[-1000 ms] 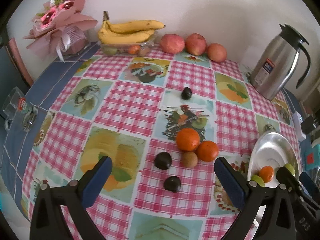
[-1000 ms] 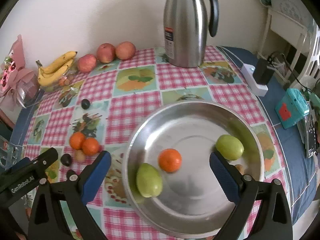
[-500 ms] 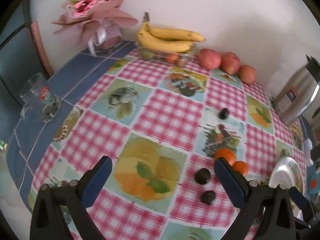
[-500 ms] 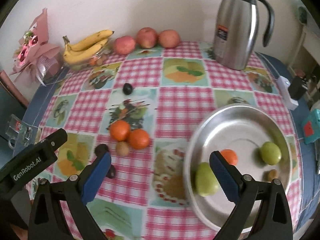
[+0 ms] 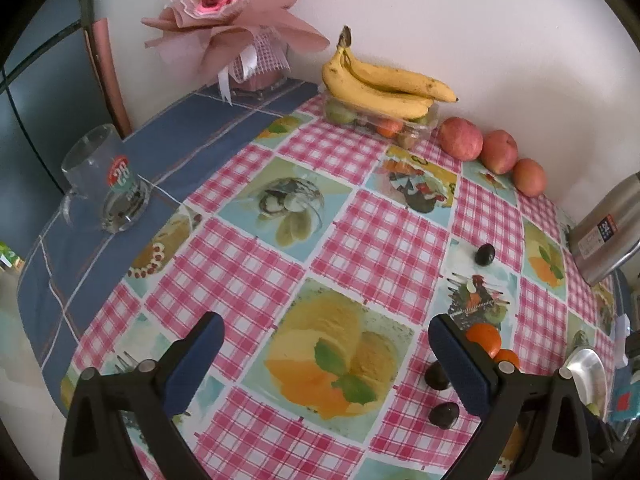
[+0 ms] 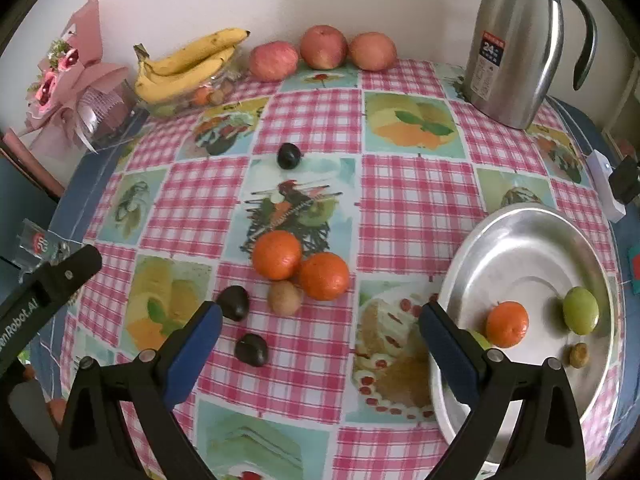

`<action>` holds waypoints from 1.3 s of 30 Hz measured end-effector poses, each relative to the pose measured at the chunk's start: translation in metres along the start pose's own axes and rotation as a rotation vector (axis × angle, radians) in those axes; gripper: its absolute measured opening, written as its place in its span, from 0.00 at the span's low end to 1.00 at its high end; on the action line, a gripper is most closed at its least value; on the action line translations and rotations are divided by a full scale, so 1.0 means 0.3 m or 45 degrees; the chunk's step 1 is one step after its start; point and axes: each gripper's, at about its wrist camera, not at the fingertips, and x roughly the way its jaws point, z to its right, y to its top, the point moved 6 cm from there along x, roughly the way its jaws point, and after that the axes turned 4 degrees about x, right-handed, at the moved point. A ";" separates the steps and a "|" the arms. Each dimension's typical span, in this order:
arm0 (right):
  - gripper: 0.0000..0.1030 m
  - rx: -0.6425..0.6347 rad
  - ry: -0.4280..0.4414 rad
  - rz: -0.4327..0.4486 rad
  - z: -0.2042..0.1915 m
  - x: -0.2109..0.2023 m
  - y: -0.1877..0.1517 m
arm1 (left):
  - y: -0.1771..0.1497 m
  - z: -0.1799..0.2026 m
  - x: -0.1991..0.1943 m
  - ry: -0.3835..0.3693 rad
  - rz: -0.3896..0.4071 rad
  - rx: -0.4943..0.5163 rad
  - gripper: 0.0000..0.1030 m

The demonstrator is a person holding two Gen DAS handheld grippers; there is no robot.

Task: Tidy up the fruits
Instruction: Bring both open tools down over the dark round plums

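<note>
Right gripper (image 6: 320, 344) hangs over the near part of the pink-checked tablecloth (image 6: 404, 200) w/ fruit pictures, fingers wide apart, nothing between them. Left gripper (image 5: 326, 356) likewise spread wide & empty, over the near-left part of the cloth; its black arm shows at the left edge of the right wrist view.

Loose fruit, mid-table: two round oranges (image 6: 277, 255) (image 6: 324, 276) touching each other, a small brown kiwi-like fruit (image 6: 285, 298) just near of them & touching both. Two dark plums, one (image 6: 234, 303) left of the kiwi, other (image 6: 251, 349) nearer still. A third dark plum (image 6: 289, 156) sits alone, farther back.

Round shiny steel plate (image 6: 520, 240) on the right, near side. In it: a small orange (image 6: 507, 324), a green pear-like fruit (image 6: 581, 310) to its right, a tiny brownish fruit (image 6: 578, 355) at the near-right rim. Another green fruit is mostly hidden behind the right finger.

Far edge by the wall: yellow banana bunch (image 6: 188, 62) resting on a clear box of small fruit, then three red apples (image 6: 323, 47) in a row. Steel thermos jug (image 6: 516, 40) w/ black handle far right. Pink-wrapped flower bouquet (image 5: 236, 20) far left; clear glass mug (image 5: 106, 184) on the blue cloth at left.
</note>
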 end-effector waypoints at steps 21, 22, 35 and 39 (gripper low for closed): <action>0.96 0.005 -0.046 -0.024 0.091 -0.009 -0.030 | -0.109 0.084 0.115 -0.022 -0.221 0.054 1.00; 0.96 -0.007 -0.042 -0.026 0.078 -0.005 -0.032 | -0.112 0.074 0.121 -0.015 -0.229 0.048 1.00; 0.96 -0.052 0.073 -0.103 -0.045 0.072 -0.064 | -0.153 -0.054 0.162 0.080 -0.278 -0.031 1.00; 0.96 -0.084 0.100 -0.124 -0.077 0.096 -0.079 | -0.153 -0.071 0.161 0.093 -0.276 -0.050 1.00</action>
